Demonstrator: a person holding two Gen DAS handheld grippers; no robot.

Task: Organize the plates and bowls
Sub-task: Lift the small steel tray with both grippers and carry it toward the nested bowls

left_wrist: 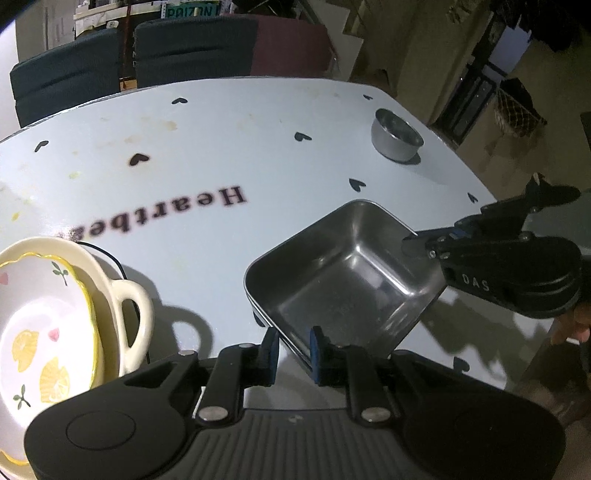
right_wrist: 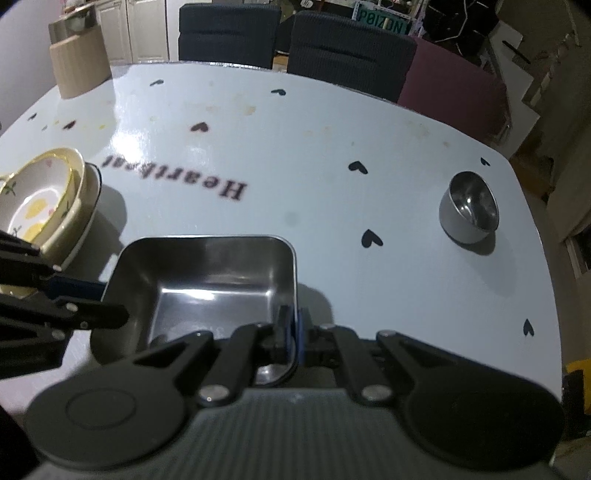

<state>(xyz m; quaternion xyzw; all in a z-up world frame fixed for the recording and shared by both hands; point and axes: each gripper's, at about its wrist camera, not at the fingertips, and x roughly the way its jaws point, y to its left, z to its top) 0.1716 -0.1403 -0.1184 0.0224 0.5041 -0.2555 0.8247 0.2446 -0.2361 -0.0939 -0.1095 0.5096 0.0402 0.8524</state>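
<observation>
A square steel dish is held above the table, tilted. My left gripper has its blue pads on either side of the dish's near rim with a gap showing. My right gripper is shut on the dish's right rim; it also shows in the left wrist view. A lemon-patterned bowl sits inside a cream handled dish at the left, also in the right wrist view. A small round steel bowl stands at the far right, also in the left wrist view.
The pale blue table has black hearts and the word "Heartbeat". Dark chairs stand along its far edge. A beige container stands at the far left corner. The table's right edge is near the round bowl.
</observation>
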